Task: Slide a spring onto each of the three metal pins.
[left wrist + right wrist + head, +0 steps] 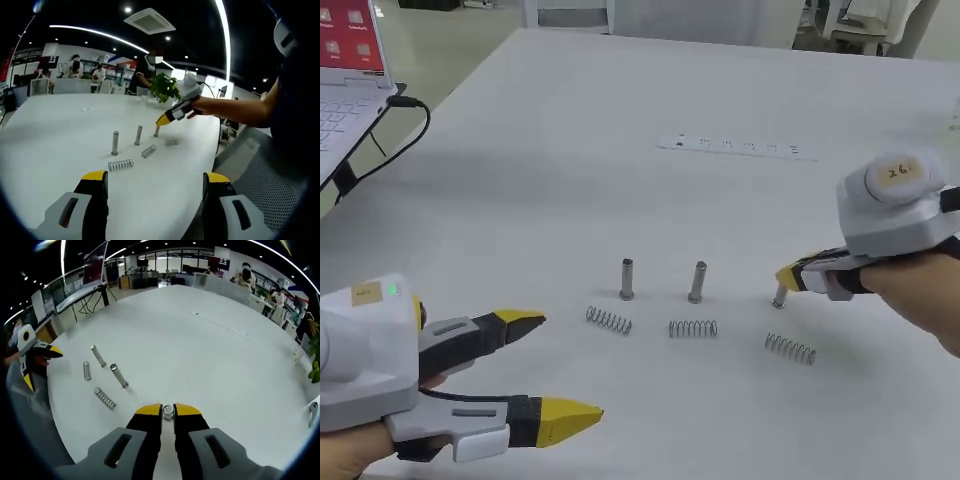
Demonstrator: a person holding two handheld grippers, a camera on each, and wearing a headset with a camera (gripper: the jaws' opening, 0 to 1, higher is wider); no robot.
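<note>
Big white table (620, 150), laptop (340, 90) off at the left. Left gripper (570, 365) gapes wide, holding nothing. Left pin (627, 279) and middle pin (698, 282) stand upright, left spring (609, 320) and middle spring (693, 328) lying just in front. Right gripper (788, 277) is pinched onto the right pin (780, 297), right spring (790, 349) lying nearby.

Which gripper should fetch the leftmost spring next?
Left. The left gripper is open and nearest the leftmost coiled steel spring; the right gripper is shut on the rightmost short metal pin.
</note>
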